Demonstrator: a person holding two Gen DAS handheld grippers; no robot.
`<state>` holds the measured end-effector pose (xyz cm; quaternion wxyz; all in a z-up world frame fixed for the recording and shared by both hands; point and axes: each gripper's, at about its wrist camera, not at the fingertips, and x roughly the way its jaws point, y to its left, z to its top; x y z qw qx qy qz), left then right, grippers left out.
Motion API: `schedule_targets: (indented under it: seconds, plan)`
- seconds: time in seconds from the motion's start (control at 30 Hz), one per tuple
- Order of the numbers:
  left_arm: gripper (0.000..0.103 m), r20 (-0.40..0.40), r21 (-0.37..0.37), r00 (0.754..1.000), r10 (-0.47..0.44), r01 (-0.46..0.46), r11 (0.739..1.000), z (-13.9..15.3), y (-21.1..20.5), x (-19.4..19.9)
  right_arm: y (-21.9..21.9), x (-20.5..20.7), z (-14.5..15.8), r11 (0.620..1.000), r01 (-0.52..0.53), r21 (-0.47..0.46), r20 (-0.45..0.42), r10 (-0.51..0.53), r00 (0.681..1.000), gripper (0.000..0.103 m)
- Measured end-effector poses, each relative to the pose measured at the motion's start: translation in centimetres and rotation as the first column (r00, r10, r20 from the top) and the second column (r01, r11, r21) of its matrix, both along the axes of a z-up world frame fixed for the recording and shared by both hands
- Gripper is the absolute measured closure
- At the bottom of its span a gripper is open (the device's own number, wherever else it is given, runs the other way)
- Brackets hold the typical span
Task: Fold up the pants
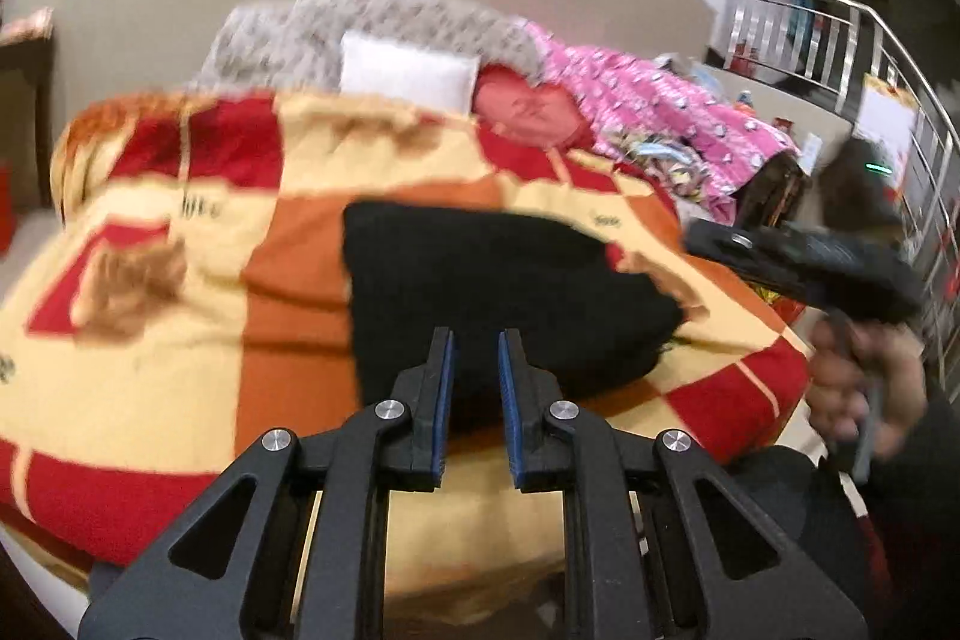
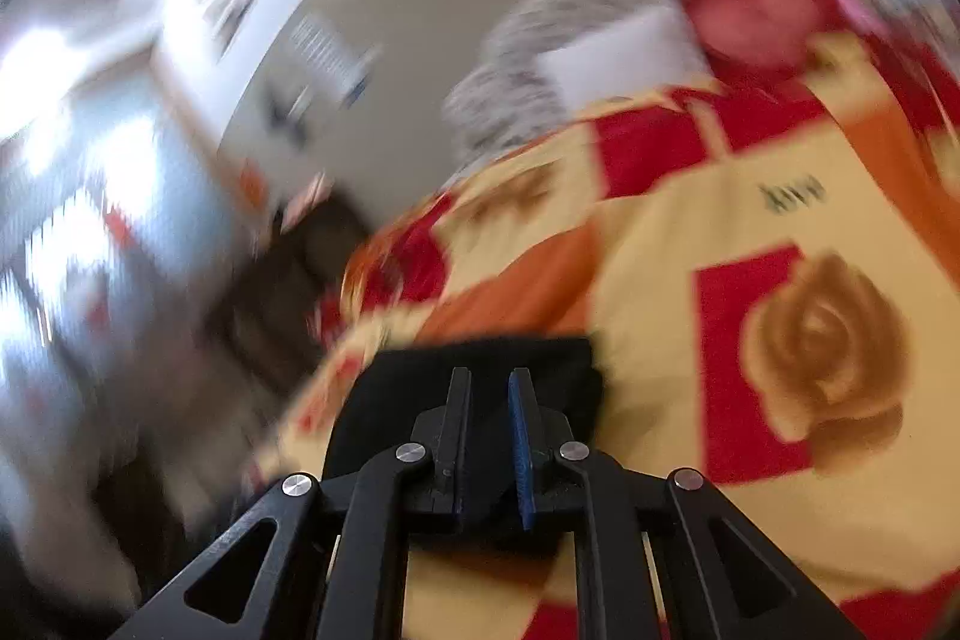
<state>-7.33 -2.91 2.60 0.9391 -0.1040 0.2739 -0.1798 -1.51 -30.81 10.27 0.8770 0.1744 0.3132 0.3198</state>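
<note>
The black pants (image 1: pixel 498 292) lie folded into a compact block on a red, orange and cream blanket (image 1: pixel 180 232) on the bed. My left gripper (image 1: pixel 476 340) is open and empty, its blue pads hovering over the near edge of the pants. My right gripper (image 2: pixel 490 377) is open with nothing between its fingers, and sits over the pants (image 2: pixel 480 370) at the bed's edge. In the left wrist view the right gripper's body (image 1: pixel 798 262) and the hand holding it show at the right, blurred.
A white pillow (image 1: pixel 408 70), a red cushion (image 1: pixel 528 112) and a pink quilt (image 1: pixel 672 112) lie at the head of the bed. A metal railing (image 1: pixel 840 34) stands at the far right. The right wrist view is heavily motion-blurred; dark furniture (image 2: pixel 288 280) is beside the bed.
</note>
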Motion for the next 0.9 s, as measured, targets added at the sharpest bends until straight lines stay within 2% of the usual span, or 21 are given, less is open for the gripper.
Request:
schedule_targets:
  seconds: [0.03, 0.1, 0.17, 0.2, 0.27, 0.37, 0.43, 0.57, 0.67, 0.73, 0.8, 0.9]
  plan:
    - [0.091, -0.030, -0.022, 1.000, -0.005, 0.005, 1.000, -0.5, 0.3, 0.6, 1.6, -1.2, 0.4, 0.996, -0.017, -0.093, 0.037, 0.020, 0.999, 0.092]
    - [0.091, -0.076, -0.039, 0.997, -0.007, 0.004, 0.999, -1.6, 0.4, 1.4, 4.7, -2.4, 0.2, 0.956, -0.007, -0.292, 0.079, 0.031, 0.996, 0.092]
    - [0.091, -0.094, -0.038, 0.996, -0.004, 0.001, 0.999, -2.3, 0.3, 1.6, 5.8, -2.3, -1.4, 0.920, 0.008, -0.392, 0.075, 0.023, 0.997, 0.092]
    - [0.091, -0.095, -0.040, 0.995, -0.006, 0.002, 0.999, -2.4, 0.3, 1.6, 5.8, -1.9, -2.3, 0.914, 0.011, -0.406, 0.053, 0.012, 0.999, 0.092]
    - [0.091, -0.104, -0.045, 0.995, -0.010, 0.005, 0.999, -2.8, 0.3, 1.8, 5.2, -1.2, -4.3, 0.913, 0.009, -0.408, 0.003, -0.009, 1.000, 0.092]
    - [0.093, -0.128, -0.103, 0.992, -0.011, -0.003, 0.995, -3.3, 1.0, 2.3, 4.5, -1.3, -5.1, 0.936, 0.035, -0.351, 0.007, -0.035, 0.999, 0.092]
    - [0.094, -0.168, -0.136, 0.986, -0.005, -0.018, 0.990, -2.5, 1.5, 2.8, 3.8, -1.4, -5.6, 0.945, 0.048, -0.323, 0.023, -0.043, 0.999, 0.092]
    - [0.094, -0.073, -0.079, 0.997, 0.021, -0.027, 0.996, 0.8, 1.0, 3.8, 3.7, -1.7, -5.8, 0.957, 0.064, -0.284, 0.025, -0.060, 0.998, 0.092]
    - [0.094, -0.115, -0.041, 0.993, 0.021, -0.026, 0.999, 0.8, 0.2, 7.2, 4.3, -1.6, -5.6, 0.953, 0.075, -0.292, 0.033, -0.068, 0.997, 0.092]
    - [0.093, -0.213, 0.039, 0.976, 0.045, -0.037, 0.999, -1.4, -0.4, 9.5, 4.6, -1.6, -5.4, 0.949, 0.083, -0.303, 0.043, -0.073, 0.996, 0.091]
    - [0.092, -0.180, 0.069, 0.983, 0.047, -0.035, 0.997, -1.4, -0.5, 9.6, 4.7, -1.7, -5.4, 0.946, 0.089, -0.310, 0.050, -0.078, 0.996, 0.091]
    - [0.093, -0.216, 0.077, 0.975, 0.057, -0.041, 0.996, -0.8, -0.4, 9.9, 4.7, -1.7, -5.5, 0.948, 0.098, -0.304, 0.053, -0.086, 0.995, 0.091]
